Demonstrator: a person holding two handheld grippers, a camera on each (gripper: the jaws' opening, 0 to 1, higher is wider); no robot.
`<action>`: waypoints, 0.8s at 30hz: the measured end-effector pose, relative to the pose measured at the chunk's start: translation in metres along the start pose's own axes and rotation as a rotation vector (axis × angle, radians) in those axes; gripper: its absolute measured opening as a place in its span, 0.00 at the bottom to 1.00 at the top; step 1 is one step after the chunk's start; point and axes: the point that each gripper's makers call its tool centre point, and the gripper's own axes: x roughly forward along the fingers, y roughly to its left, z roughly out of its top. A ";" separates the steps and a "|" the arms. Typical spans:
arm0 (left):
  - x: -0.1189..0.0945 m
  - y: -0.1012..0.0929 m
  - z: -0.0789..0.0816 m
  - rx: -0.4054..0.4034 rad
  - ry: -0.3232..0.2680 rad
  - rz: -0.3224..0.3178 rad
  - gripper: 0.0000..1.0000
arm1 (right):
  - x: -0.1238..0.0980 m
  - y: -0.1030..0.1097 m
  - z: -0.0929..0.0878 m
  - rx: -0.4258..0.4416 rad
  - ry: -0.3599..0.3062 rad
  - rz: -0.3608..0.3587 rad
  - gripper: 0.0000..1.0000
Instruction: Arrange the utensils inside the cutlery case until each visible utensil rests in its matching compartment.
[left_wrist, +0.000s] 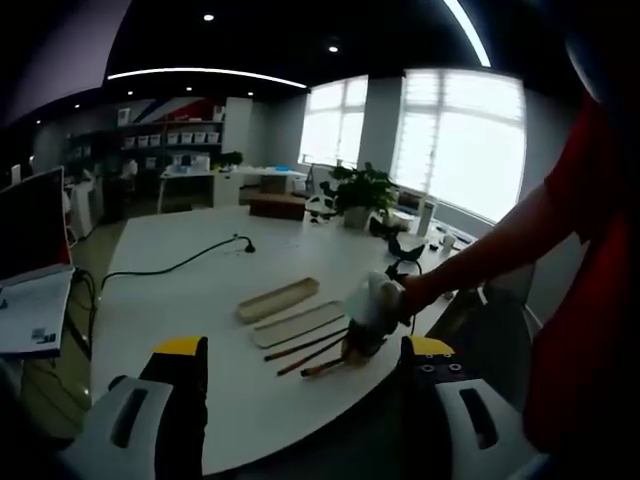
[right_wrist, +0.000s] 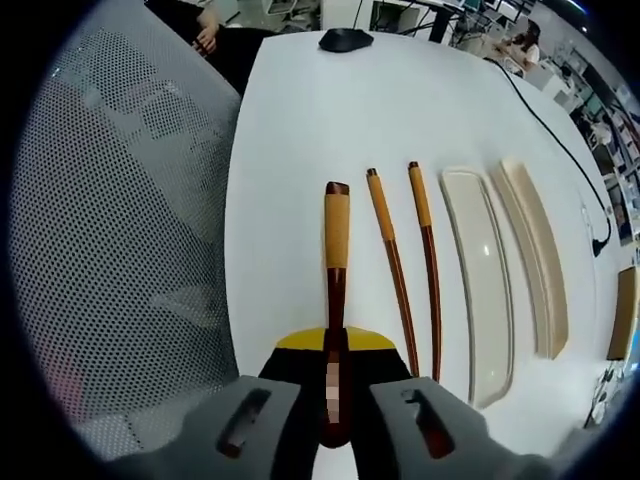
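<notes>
In the right gripper view my right gripper (right_wrist: 335, 350) is shut on a wooden spoon (right_wrist: 337, 240), whose tan-wrapped handle points away over the white table (right_wrist: 300, 130). Two brown chopsticks (right_wrist: 405, 260) lie parallel just right of it. Beyond them rest the shallow cream lid (right_wrist: 480, 270) and the deeper case tray (right_wrist: 535, 250), both without utensils in them. In the left gripper view the right gripper (left_wrist: 358, 338), held by a gloved hand, sits at the spoon (left_wrist: 322, 368) beside the chopsticks (left_wrist: 300, 348), lid (left_wrist: 298, 323) and tray (left_wrist: 278, 298). My left gripper (left_wrist: 306, 352) hangs open above the near table edge.
A grey mesh chair (right_wrist: 120, 200) stands off the table's edge on the left. A black mouse (right_wrist: 345, 40) lies at the far end. A black cable (left_wrist: 180, 262) runs across the table, and a potted plant (left_wrist: 360, 190) stands at its far side. A person's red sleeve (left_wrist: 590, 260) fills the right.
</notes>
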 end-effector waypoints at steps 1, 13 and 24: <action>0.000 0.000 0.000 0.000 0.001 -0.001 0.80 | -0.002 -0.001 0.000 0.005 0.001 -0.006 0.00; -0.003 0.000 -0.005 -0.001 0.008 0.000 0.80 | -0.018 -0.010 0.002 -0.028 0.018 -0.018 0.00; 0.000 -0.005 0.005 -0.032 -0.031 -0.032 0.83 | -0.029 -0.015 0.013 -0.117 -0.007 -0.031 0.00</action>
